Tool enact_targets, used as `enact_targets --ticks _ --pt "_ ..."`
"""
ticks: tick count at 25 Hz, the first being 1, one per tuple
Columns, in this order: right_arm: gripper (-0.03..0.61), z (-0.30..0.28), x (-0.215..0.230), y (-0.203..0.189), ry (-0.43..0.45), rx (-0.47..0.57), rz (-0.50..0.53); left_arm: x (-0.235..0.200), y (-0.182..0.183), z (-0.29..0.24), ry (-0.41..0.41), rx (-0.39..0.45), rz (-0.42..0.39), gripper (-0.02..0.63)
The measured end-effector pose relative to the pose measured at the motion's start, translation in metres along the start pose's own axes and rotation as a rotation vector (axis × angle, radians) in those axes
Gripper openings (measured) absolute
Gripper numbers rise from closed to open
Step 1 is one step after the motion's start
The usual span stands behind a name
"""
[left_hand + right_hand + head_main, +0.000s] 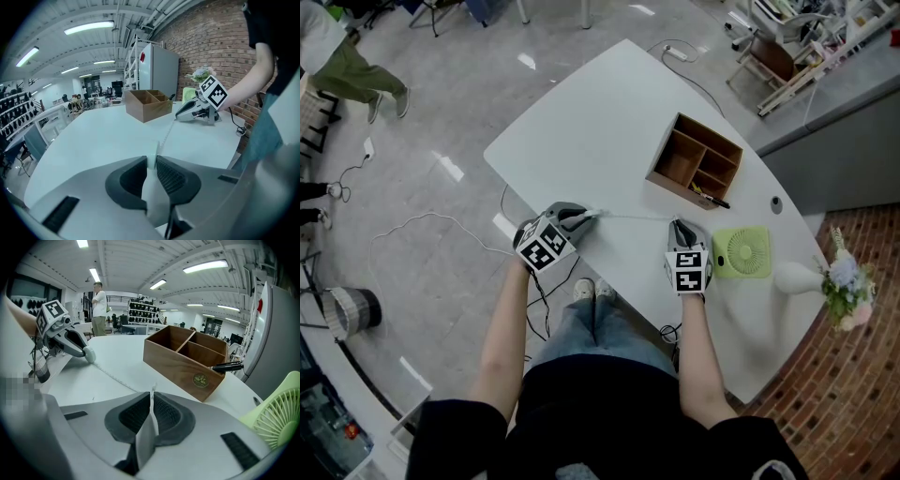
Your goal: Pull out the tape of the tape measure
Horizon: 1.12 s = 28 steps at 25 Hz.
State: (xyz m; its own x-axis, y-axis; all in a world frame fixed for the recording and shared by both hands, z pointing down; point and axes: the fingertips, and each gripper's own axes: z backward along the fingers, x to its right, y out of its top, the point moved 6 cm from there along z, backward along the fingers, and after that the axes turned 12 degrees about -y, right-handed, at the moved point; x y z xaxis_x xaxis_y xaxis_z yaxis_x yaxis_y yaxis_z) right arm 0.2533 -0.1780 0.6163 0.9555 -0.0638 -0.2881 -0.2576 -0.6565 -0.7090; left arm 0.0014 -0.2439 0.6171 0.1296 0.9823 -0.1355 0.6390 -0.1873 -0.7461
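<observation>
On the white table [581, 131] my two grippers stand apart with a thin white tape [633, 217] stretched between them. My left gripper [589, 217] is shut on the small white tape measure case [89, 354], which shows as a white body between its pads [152, 187]. From there the tape [165, 136] runs across the table to my right gripper [180, 115]. My right gripper [151, 397] is shut on the tape's end, and the tape [112, 376] leads back to the left gripper [86, 352].
A wooden organizer box [696, 159] holding a black pen [712, 199] stands behind the right gripper. A green fan [742, 251] and a white vase of flowers [825, 278] lie to its right. The table's near edge runs under both grippers. A person [99, 301] stands far off.
</observation>
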Motion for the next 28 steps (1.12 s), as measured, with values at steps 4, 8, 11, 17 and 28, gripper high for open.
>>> enact_targets --ticks 4,8,11,17,28 --pt "0.013 0.003 0.001 0.001 -0.004 0.005 -0.013 0.001 0.001 0.0 0.006 0.005 0.007 0.077" --pt "0.018 0.005 0.002 0.002 -0.008 0.008 -0.031 0.0 0.003 0.001 0.008 0.021 0.019 0.107" --pt "0.021 0.008 0.005 0.003 -0.014 0.011 -0.049 0.001 0.005 0.0 0.005 0.035 0.024 0.158" --pt "0.021 0.011 0.008 0.004 -0.023 0.022 -0.069 0.001 0.008 0.003 0.022 0.059 0.029 0.163" --pt "0.021 0.056 0.025 0.046 -0.045 0.188 -0.239 -0.006 0.069 0.076 0.214 0.371 0.099 0.109"
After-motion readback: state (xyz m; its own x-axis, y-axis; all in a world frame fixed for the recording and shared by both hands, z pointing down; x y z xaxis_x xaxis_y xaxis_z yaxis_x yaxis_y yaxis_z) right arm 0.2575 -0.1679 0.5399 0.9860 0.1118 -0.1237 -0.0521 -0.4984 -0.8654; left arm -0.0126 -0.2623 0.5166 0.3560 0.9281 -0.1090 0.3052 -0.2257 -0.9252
